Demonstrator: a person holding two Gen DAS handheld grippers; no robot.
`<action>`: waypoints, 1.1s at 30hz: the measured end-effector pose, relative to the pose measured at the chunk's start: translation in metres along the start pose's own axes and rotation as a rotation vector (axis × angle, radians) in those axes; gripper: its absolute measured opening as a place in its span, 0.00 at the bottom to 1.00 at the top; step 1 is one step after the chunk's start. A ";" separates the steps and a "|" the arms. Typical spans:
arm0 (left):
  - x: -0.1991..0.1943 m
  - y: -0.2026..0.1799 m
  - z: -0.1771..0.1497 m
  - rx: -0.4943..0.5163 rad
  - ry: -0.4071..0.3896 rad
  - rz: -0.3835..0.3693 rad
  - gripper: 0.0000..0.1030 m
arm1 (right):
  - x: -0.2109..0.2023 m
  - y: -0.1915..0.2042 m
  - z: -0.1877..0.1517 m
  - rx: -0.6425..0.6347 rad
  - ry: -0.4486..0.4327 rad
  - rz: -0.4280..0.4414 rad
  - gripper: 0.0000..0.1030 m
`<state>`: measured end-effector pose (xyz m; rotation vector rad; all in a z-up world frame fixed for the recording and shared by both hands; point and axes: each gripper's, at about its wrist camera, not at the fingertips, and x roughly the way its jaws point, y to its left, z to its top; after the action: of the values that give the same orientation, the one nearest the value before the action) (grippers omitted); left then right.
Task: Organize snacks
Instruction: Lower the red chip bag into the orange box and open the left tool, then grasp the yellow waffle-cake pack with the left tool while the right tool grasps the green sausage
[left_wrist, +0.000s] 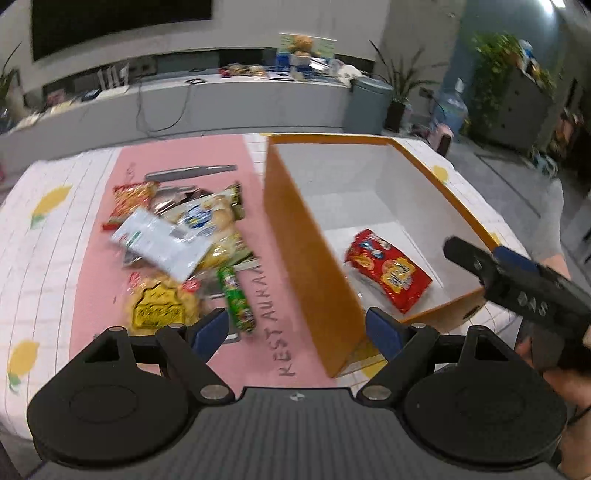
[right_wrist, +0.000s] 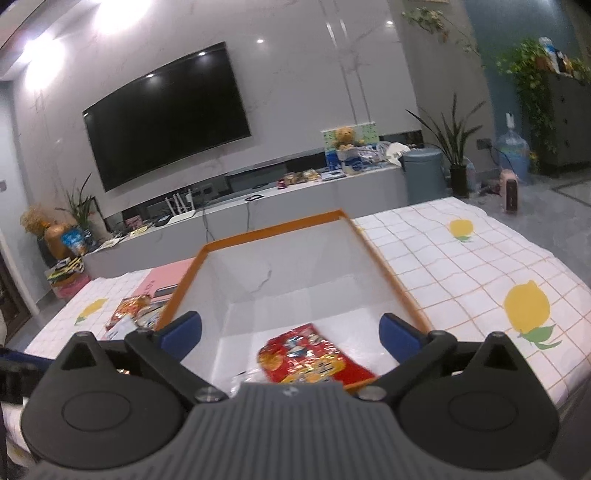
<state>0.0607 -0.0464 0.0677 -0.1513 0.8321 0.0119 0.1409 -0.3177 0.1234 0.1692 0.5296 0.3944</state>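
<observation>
Right wrist view: one red snack bag (right_wrist: 314, 358) lies in the orange box (right_wrist: 388, 273); right tool (right_wrist: 291, 334) wide, empty. Left tool (left_wrist: 297, 332) wide (empty), snack pile (left_wrist: 181, 243) still unsorted on the table (left_wrist: 44, 251).

Dim room, ceiling glare, fisheye-bent edges, snacks perhaps motion-blurred.

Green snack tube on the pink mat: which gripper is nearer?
Left. The left gripper hovers open right beside the green snack tube. The right gripper is open over the orange-rimmed box, beyond its wall.
</observation>
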 end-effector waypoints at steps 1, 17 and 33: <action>-0.002 0.007 -0.002 -0.013 -0.002 -0.002 0.95 | -0.002 0.006 -0.001 -0.015 -0.002 0.001 0.97; 0.006 0.104 -0.031 -0.211 0.026 -0.037 0.95 | -0.028 0.112 -0.035 -0.134 0.006 0.199 0.89; 0.047 0.178 -0.027 -0.283 0.099 -0.063 0.95 | 0.040 0.192 -0.075 -0.264 0.171 0.181 0.68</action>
<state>0.0598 0.1237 -0.0078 -0.4475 0.9213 0.0640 0.0715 -0.1221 0.0903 -0.0723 0.6268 0.6550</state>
